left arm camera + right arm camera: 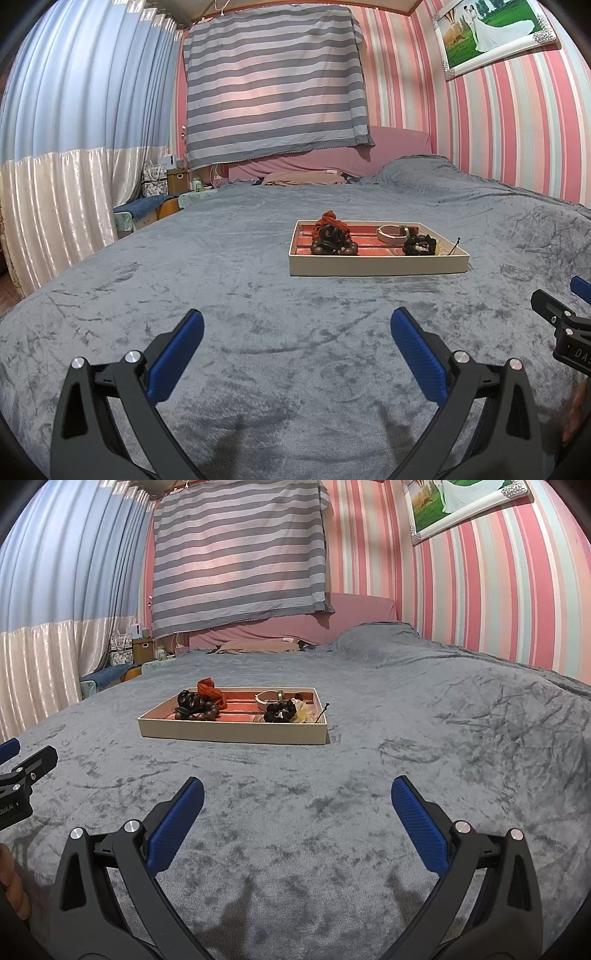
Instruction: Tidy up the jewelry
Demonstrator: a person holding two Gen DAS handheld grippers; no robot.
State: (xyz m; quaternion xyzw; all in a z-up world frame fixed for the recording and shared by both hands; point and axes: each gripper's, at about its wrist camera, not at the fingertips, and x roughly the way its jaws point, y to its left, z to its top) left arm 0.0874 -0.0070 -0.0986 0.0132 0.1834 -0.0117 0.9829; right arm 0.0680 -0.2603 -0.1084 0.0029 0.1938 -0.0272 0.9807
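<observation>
A shallow cream tray (376, 266) with a red lining lies on the grey bedspread ahead; it also shows in the right wrist view (232, 733). In it lie a brown bead bracelet (334, 248), an orange-red fabric piece (328, 218), a pale bangle (392, 233) and a dark bead cluster (419, 245). The right wrist view shows the brown beads (199, 712), the dark cluster (279, 712) and a cream piece (303, 712). My left gripper (297, 332) is open and empty, well short of the tray. My right gripper (297, 801) is open and empty, also short of it.
The grey bedspread (221, 295) covers a wide bed. A pink headboard (332, 155) and striped cloth (273, 85) are at the back. Curtains (55, 147) and a cluttered bedside stand (173, 184) are at the left. A striped wall (517, 129) runs along the right.
</observation>
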